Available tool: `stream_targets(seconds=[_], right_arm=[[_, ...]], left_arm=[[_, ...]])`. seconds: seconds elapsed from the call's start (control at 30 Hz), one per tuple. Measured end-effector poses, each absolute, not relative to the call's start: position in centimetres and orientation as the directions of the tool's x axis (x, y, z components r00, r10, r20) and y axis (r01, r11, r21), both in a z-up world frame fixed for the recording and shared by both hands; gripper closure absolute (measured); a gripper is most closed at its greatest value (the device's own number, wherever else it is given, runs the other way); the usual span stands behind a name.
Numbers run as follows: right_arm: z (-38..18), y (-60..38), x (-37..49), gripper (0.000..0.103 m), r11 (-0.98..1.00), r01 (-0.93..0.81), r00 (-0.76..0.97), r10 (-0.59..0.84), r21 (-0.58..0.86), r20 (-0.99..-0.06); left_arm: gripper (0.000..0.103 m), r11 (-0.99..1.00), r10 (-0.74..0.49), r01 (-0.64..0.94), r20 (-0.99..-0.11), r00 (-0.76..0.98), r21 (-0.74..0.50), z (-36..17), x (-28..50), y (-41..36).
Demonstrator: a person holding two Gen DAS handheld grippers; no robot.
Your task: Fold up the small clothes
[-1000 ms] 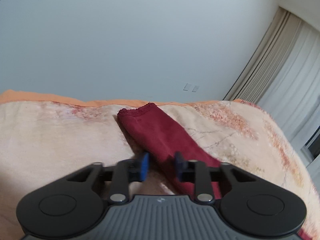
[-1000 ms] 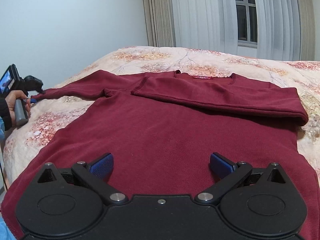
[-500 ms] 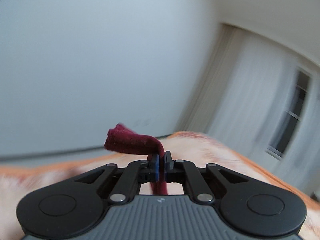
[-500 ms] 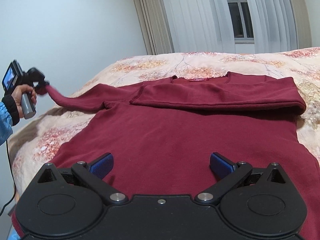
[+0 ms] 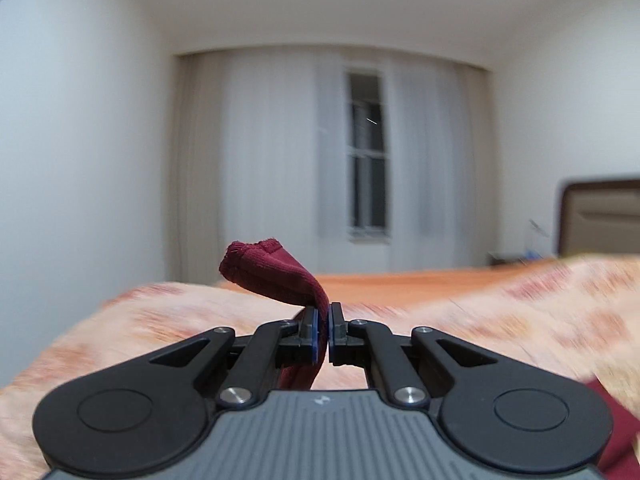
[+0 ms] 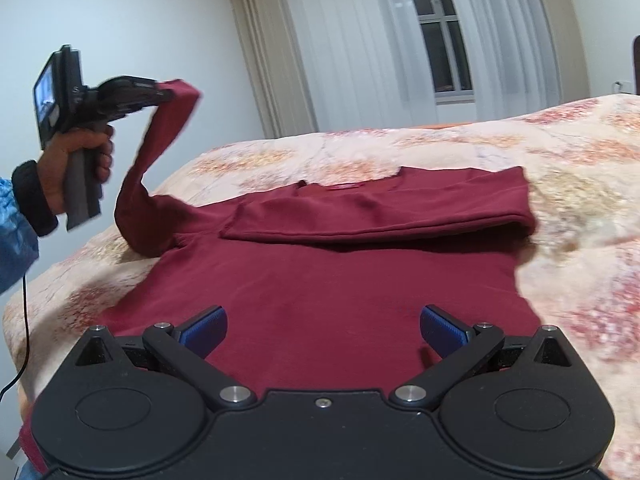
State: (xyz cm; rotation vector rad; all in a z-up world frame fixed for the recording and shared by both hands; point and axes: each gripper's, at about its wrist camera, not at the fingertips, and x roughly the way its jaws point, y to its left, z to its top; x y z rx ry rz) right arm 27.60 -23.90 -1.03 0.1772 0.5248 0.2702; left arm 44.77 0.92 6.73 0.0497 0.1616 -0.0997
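Observation:
A dark red long-sleeved sweater (image 6: 332,272) lies flat on the bed, its right sleeve (image 6: 380,216) folded across the chest. My left gripper (image 5: 323,334) is shut on the left sleeve (image 5: 276,276), whose cuff flops over the fingers. In the right wrist view that gripper (image 6: 168,94) holds the sleeve (image 6: 152,168) high above the bed's left side. My right gripper (image 6: 322,330) is open and empty, low over the sweater's lower body.
The bed has a peach floral cover (image 6: 580,208). White curtains and a window (image 6: 444,44) stand behind it. A brown headboard (image 5: 600,216) is at the right in the left wrist view. A cable (image 6: 24,344) hangs at the bed's left edge.
My left gripper closed on the sleeve near the cuff, lifted it off the bed and swung to face the window. My right gripper stayed open over the hem.

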Motion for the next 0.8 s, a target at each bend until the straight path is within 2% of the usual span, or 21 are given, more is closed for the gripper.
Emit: stream_targets(seconds=[0.2,0.4,0.5,0.53,0.57,0.63,0.7,0.8], right_arm=[[-1.4,-26.1,26.5,0.000,0.962,-0.153,0.840,0.248,0.227,-0.483],[-1.9,-27.7,25.7,0.000,0.962,-0.115,0.845,0.225,0.246,-0.485],[-2.0,-27.9,25.4,0.000,0.961,-0.108,0.848,0.222,0.253,-0.482],[-2.1,-27.9,25.4,0.000,0.961,-0.105,0.848,0.221,0.255,-0.481],[-2.1,-27.9,25.3,0.000,0.961,-0.103,0.849,0.219,0.257,-0.480],[-2.1,-27.8,25.2,0.000,0.961,-0.097,0.851,0.216,0.260,-0.479],[-2.1,-27.6,25.3,0.000,0.961,-0.092,0.850,0.211,0.259,-0.482],[-2.1,-27.4,25.5,0.000,0.964,-0.089,0.849,0.206,0.252,-0.486]], left_arm=[[0.099,0.945,-0.225,0.285,-0.311,0.923,0.161,1.5,44.8,-6.8],[0.099,0.912,-0.286,0.372,-0.380,0.880,0.175,-1.7,42.9,-9.2],[0.095,0.907,-0.296,0.390,-0.422,0.857,0.156,-1.7,42.8,-9.3],[0.085,0.907,-0.308,0.399,-0.437,0.845,0.133,-1.7,43.0,-9.1],[0.061,0.907,-0.321,0.406,-0.441,0.838,0.111,-1.5,43.1,-9.0],[0.033,0.912,-0.331,0.402,-0.428,0.841,0.085,-1.3,42.8,-8.7],[0.030,0.906,-0.357,0.419,-0.430,0.829,0.056,-1.0,42.5,-8.4],[0.017,0.911,-0.365,0.411,-0.445,0.818,0.007,-0.5,42.2,-7.6]])
